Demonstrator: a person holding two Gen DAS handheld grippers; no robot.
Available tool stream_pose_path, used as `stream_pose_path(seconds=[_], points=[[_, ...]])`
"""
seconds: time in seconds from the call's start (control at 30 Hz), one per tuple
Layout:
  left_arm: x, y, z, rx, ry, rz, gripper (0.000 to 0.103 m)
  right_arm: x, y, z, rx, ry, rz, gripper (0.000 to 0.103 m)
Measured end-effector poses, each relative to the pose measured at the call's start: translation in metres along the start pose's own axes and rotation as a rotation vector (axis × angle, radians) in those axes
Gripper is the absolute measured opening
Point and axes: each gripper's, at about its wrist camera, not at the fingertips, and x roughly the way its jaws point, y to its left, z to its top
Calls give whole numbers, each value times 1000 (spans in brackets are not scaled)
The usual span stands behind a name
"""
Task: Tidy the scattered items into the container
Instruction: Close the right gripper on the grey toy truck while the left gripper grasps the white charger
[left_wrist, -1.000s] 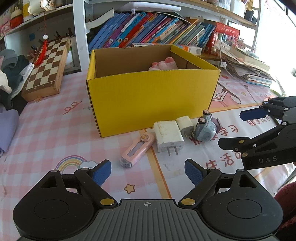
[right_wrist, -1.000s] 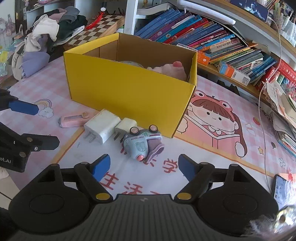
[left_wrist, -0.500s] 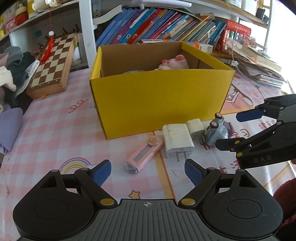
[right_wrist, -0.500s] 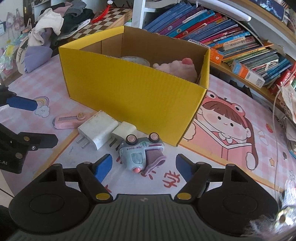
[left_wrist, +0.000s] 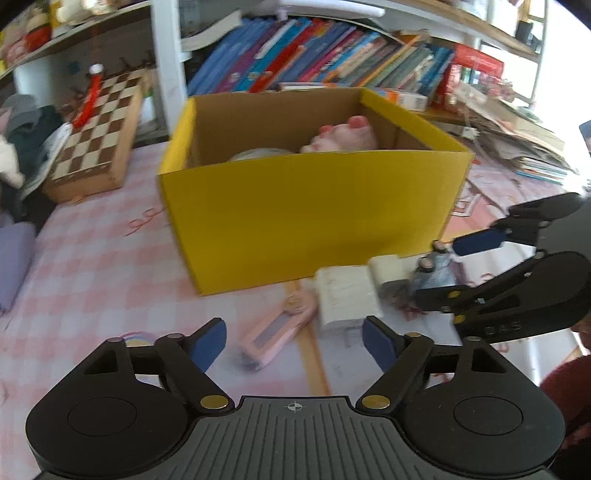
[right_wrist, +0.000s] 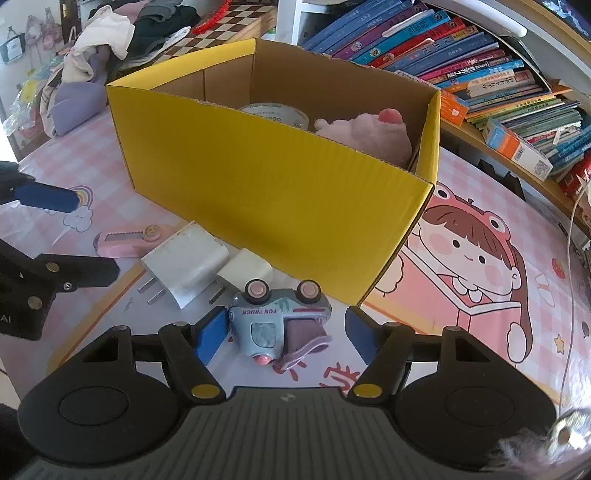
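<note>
Cardboard box (right_wrist: 280, 192), yellow, is sitting on the pink table mat (right_wrist: 480, 266), holding a plush toy (right_wrist: 369, 133) and tape roll (right_wrist: 275, 110). Left gripper (left_wrist: 294, 341) is hovering spread apart over a pink comb (left_wrist: 277, 332); right gripper (right_wrist: 286, 334) is straddling the overturned toy truck (right_wrist: 279, 321), jaws apart, beside two white chargers (right_wrist: 184, 262).

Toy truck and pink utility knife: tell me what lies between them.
Two white plug adapters: the large charger beside the pink utility knife, the small charger beside the toy truck. Right wrist view shows it.
</note>
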Motion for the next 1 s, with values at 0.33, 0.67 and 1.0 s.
stream_pose_path(seconds=[0.33, 0.67, 1.0], points=[[23, -25, 8, 87, 53, -81, 58, 3, -4, -1, -39, -1, 27, 60], [41, -31, 9, 94, 77, -76, 47, 8, -9, 0, -48, 4, 21, 62], [53, -27, 13, 87, 85, -63, 47, 13, -13, -2, -21, 36, 28, 61]])
